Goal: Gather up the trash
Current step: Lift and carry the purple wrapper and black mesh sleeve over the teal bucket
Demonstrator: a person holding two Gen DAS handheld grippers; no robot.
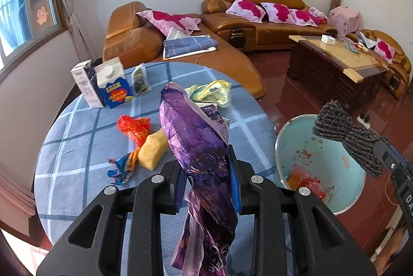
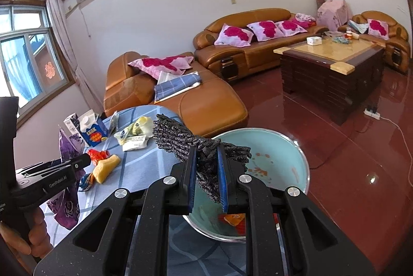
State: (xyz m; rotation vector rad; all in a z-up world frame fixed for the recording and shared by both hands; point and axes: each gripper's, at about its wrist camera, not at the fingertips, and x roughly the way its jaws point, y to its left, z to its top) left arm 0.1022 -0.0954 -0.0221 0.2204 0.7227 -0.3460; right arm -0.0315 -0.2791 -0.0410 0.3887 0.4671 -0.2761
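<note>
We find one open container: the pale blue trash bin [image 1: 320,162], standing on the red floor [image 2: 361,172] just beside the round table [image 1: 77,147]. Its bottom holds orange and red wrappers [image 1: 307,183], and orange smears mark its inner wall.

On the table's checked cloth, two cartons [image 1: 103,85] stand upright near the far edge with a small dark packet [image 1: 140,80] beside them. A yellow wrapper [image 1: 211,92], a red wrapper [image 1: 134,127], a yellow sponge [image 1: 152,151] and a blue-orange wrapper [image 1: 120,169] lie nearer the middle.

Beyond the bin the floor is open up to the sofa [image 2: 206,105] and the coffee table [image 2: 327,69].

We hold the left gripper [image 1: 207,181] over the table, jaws clamped on a crumpled purple bag [image 1: 196,136]. We hold the right gripper [image 2: 206,181] over the bin's near rim, jaws clamped on a dark grey knitted cloth [image 2: 185,141], whose ends spread out on both sides of the jaws.
</note>
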